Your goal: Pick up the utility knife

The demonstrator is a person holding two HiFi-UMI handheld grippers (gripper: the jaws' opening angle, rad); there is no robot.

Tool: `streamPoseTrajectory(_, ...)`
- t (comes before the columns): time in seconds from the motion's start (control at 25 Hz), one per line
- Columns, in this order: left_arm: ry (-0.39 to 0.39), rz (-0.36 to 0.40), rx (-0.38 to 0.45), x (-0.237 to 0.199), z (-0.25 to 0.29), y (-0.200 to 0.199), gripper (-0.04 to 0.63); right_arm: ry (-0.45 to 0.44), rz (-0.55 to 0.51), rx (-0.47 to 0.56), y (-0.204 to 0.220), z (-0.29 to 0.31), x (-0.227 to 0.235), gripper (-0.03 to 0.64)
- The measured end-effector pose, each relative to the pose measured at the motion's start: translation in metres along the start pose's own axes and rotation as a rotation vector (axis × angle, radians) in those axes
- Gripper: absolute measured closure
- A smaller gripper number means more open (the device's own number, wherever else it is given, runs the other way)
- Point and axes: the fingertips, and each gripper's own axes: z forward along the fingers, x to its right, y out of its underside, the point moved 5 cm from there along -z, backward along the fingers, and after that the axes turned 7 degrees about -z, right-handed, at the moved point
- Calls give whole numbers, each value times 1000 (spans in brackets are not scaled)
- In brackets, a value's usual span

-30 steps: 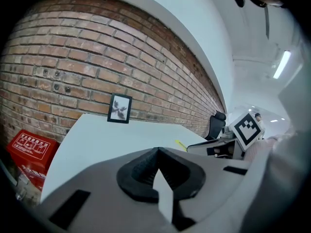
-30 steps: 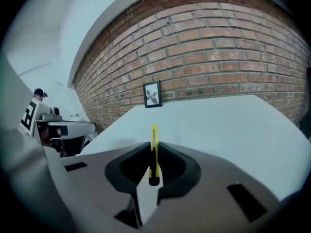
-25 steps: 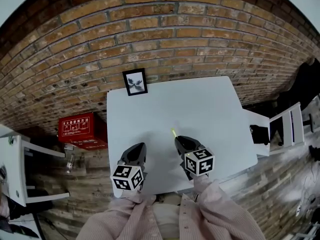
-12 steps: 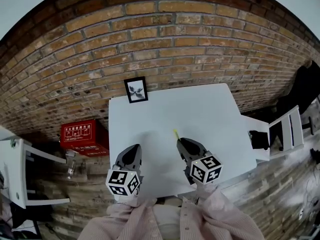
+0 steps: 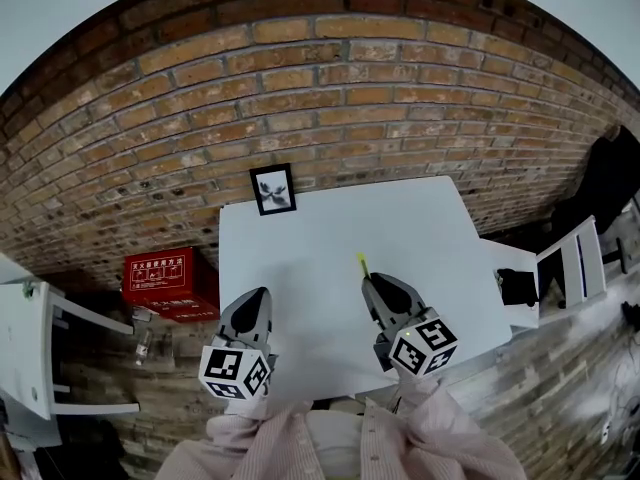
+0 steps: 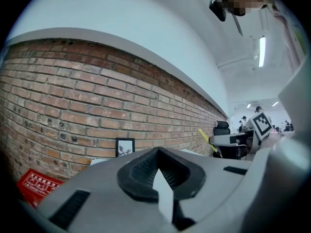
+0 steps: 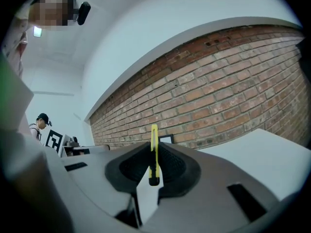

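**Knife gripped, pick-up looks almost finished**

The right gripper (image 5: pixel 372 284) has its jaws closed on the yellow utility knife (image 7: pixel 154 152). The knife sticks out from the tips at the lower middle of the head view and appears clear of the white counter (image 5: pixel 420 218). The left gripper (image 5: pixel 256 296) has its jaws together and holds nothing. I judge that little is left to do.
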Motion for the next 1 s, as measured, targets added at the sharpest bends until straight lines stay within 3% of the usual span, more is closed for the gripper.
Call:
streamPoseTrajectory(0.6, -23, 56, 121, 6, -22, -48, 601, 67, -32, 151, -53, -25, 9, 566)
streamPoseTrajectory(1.0, -47, 59, 147, 3, -27, -55, 601, 90, -49, 182, -65, -34, 17, 566)
